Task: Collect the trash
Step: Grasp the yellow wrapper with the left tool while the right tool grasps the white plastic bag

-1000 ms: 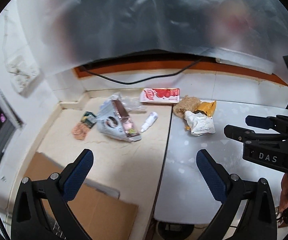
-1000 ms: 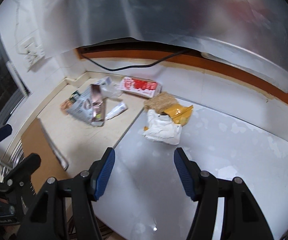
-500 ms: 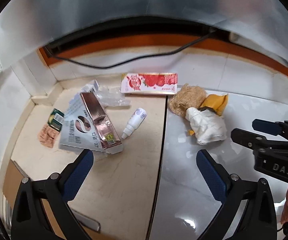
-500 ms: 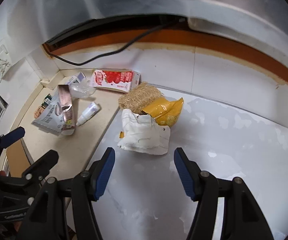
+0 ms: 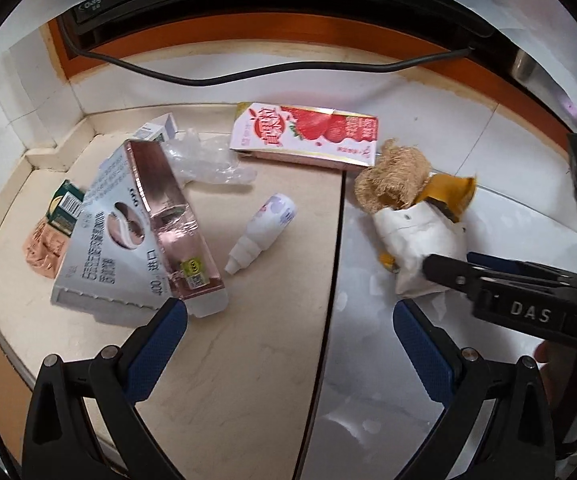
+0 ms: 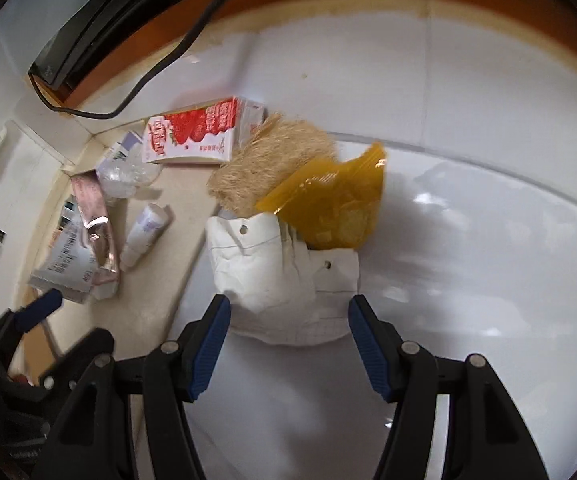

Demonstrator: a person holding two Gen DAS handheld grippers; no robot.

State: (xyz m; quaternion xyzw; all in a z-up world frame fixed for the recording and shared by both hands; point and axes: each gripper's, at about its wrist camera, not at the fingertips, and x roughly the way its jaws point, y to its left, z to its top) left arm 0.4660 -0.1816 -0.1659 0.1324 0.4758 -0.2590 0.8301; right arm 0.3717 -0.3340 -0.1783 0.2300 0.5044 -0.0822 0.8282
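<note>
Right tongs (image 6: 289,322), spread wide, straddle the white paper bag's (image 6: 284,276) near end at frame centre; left tongs (image 5: 288,332) gape wide, farther off.

The left gripper (image 5: 286,334) hangs low with its blue-padded fingers (image 5: 156,354) spread wide, nothing between them; the right gripper (image 6: 288,330) points forward and down, its jaws parted wide; it shows side-on at the right of the left view, a fingertip of the hand visible behind it.
</note>
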